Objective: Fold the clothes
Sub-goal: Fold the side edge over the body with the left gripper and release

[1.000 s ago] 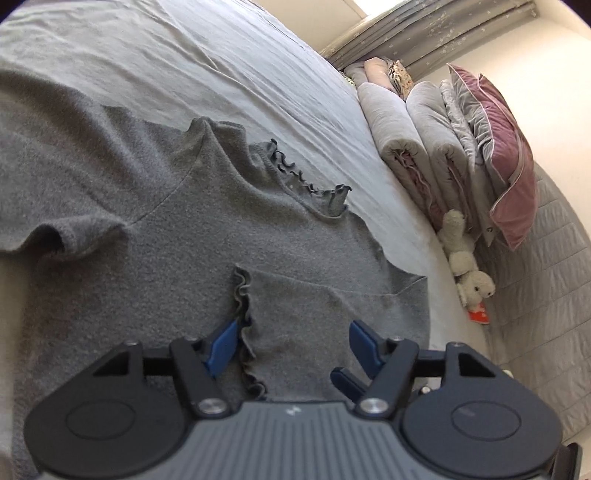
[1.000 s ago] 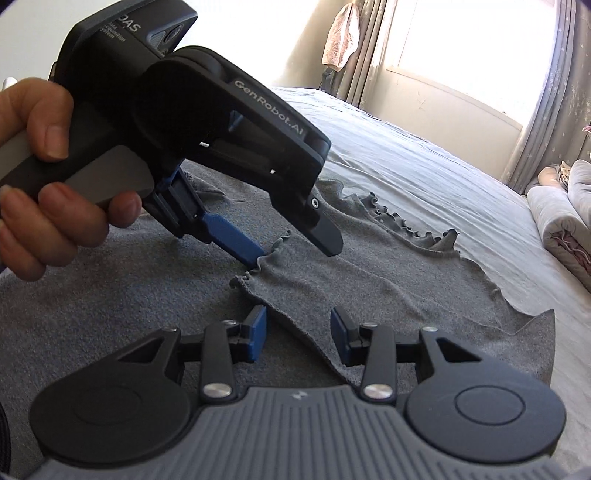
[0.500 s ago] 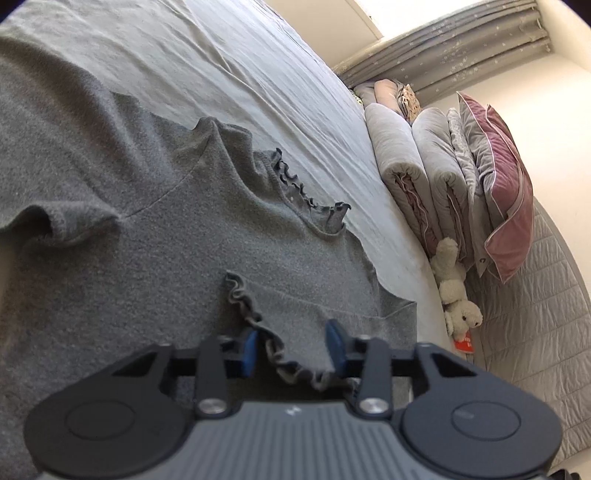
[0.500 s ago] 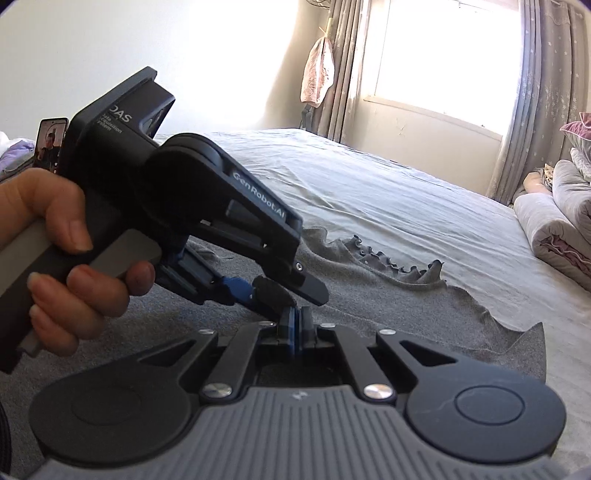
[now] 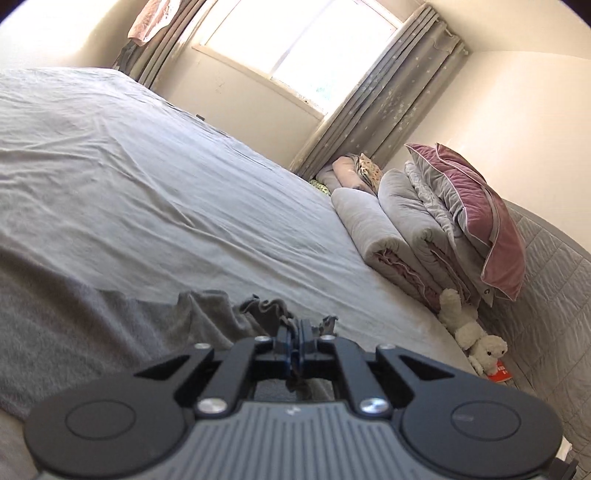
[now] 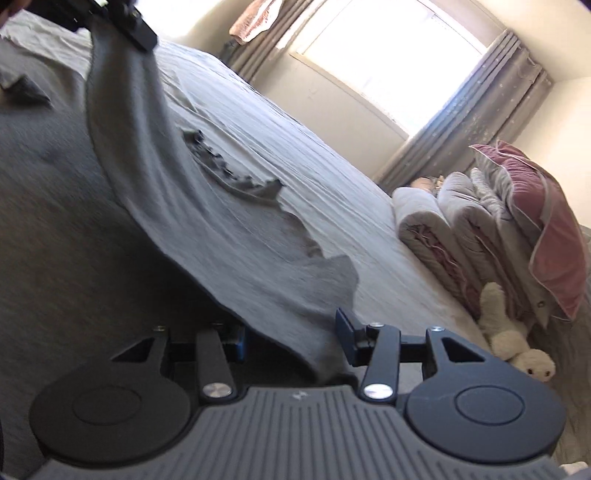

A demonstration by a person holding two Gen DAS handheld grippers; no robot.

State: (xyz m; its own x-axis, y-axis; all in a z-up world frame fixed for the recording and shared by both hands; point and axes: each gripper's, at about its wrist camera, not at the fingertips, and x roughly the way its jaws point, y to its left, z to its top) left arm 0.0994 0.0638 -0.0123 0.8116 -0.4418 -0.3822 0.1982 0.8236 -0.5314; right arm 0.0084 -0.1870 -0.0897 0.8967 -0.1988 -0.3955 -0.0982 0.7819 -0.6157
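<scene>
grey knit top point(image 6: 66, 236) lies spread on the pale bed sheet point(image 5: 155, 177). only the right wrist view shows its frilled neckline point(image 6: 225, 173) and a sleeve pulled up in a taut band toward the left gripper point(image 6: 129, 22) at the top left corner. the left wrist view shows just the ruffled cuff point(image 5: 269, 308) bunched at the left gripper's point(image 5: 297, 334) clenched blue pads. the raised sleeve runs long from upper left to lower right. the right gripper point(image 6: 291, 338) is opening, cloth between its pads but not pinched.
</scene>
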